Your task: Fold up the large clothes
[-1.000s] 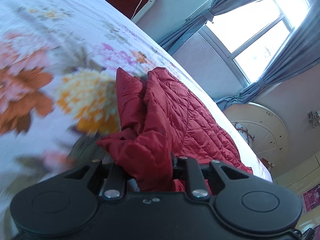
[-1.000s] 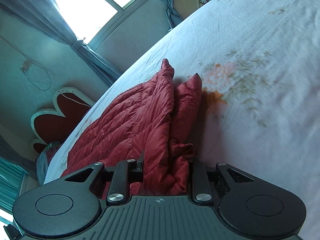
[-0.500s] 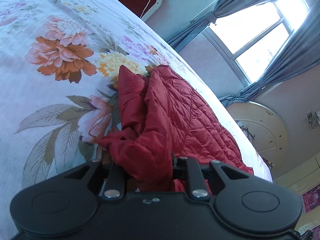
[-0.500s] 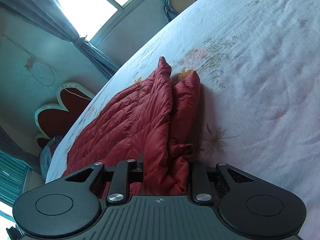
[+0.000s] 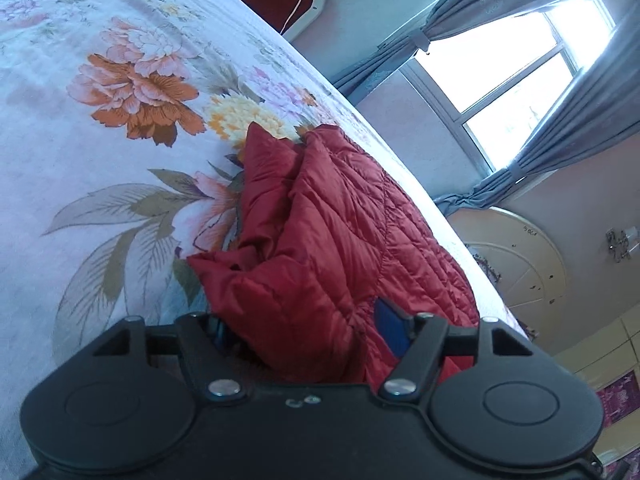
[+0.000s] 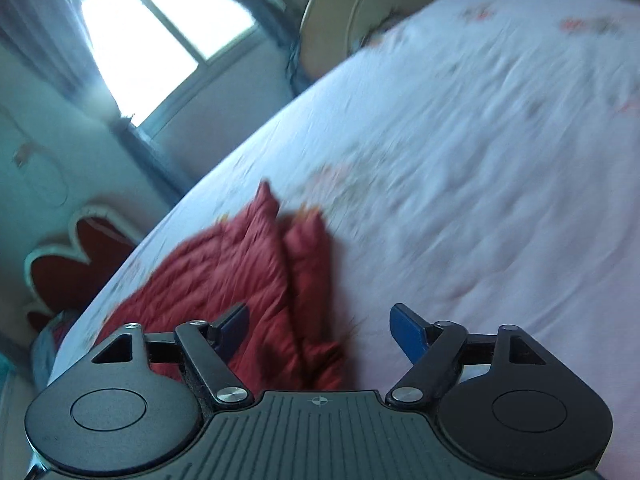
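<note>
A red quilted jacket (image 5: 340, 224) lies bunched in a long fold on the floral bed sheet (image 5: 100, 160). My left gripper (image 5: 306, 332) is opening, and the jacket's near end still sits between its fingers; the blue right pad (image 5: 394, 330) stands clear of the cloth. In the blurred right wrist view the jacket (image 6: 240, 272) lies low and left. My right gripper (image 6: 320, 330) is opening too. Its left finger (image 6: 234, 326) is over the cloth, while its right finger (image 6: 408, 332) is over bare sheet, and neither presses on the jacket.
The bed's far edge runs close behind the jacket. A red heart-shaped headboard (image 6: 72, 264) stands at one end and a round cream board (image 5: 520, 264) at the other. A bright window (image 5: 508, 68) with grey curtains is beyond. Bare sheet (image 6: 480, 160) spreads to the right.
Both grippers were shut on the jacket's near edge and have now spread their jaws and let go. The right view has swung, so the jacket sits further left and blurred.
</note>
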The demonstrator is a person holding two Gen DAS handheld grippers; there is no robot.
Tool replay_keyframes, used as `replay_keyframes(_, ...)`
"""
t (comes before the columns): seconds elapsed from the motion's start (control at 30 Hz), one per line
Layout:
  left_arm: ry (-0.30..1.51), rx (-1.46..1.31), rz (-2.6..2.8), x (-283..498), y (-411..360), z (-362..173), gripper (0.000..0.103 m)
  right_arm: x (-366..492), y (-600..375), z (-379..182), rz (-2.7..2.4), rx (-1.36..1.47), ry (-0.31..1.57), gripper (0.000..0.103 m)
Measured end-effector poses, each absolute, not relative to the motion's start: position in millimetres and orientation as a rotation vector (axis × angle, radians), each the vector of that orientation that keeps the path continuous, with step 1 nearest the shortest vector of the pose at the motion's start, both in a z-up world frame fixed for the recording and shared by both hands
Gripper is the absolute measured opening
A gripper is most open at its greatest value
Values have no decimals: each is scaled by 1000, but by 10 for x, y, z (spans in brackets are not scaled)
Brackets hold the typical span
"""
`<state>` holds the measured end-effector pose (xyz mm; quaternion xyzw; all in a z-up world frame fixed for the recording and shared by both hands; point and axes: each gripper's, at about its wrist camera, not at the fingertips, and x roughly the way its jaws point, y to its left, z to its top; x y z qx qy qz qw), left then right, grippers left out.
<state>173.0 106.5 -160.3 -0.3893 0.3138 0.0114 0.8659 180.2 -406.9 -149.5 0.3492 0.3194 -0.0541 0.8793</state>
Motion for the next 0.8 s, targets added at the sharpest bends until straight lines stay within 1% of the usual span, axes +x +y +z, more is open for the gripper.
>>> replay_keyframes(0.03, 656, -820, 26, 1739, 1070, -1610, 64, 1807, -4046, -1405, -92, 699, 653, 27)
replay_keyframes(0.07, 652, -826, 33, 1749, 1074, -1618, 62, 1836, -3995, -1319, -73, 679, 651, 16)
replay_keyframes(0.13, 656, -845, 53, 1781, 1082, -1634, 55, 1942, -3766, -1157, 4, 625, 656, 16)
replay_keyframes(0.17, 654, -856, 57, 1798, 1087, -1640, 54, 2015, -3597, -1113, 60, 591, 675, 16)
replay_keyframes(0.2, 658, -860, 57, 1819, 1087, -1643, 46, 2086, -3414, -1094, 121, 564, 696, 16)
replay_keyframes(0.23, 666, -858, 52, 1845, 1084, -1646, 36, 2149, -3206, -1081, 185, 538, 716, 16)
replay_keyframes(0.33, 672, -839, 50, 1877, 1045, -1627, 29, 2261, -2649, -1132, 304, 455, 762, 16)
replay_keyframes(0.5, 670, -832, 48, 1878, 1045, -1623, 26, 2401, -2203, -1348, 337, 408, 839, 16)
replay_keyframes(0.63, 673, -809, 44, 1878, 1033, -1614, 26, 2510, -2157, -1559, 316, 393, 904, 16)
replay_keyframes(0.8, 678, -772, 56, 1886, 987, -1590, 26, 2557, -2132, -1660, 309, 384, 924, 15)
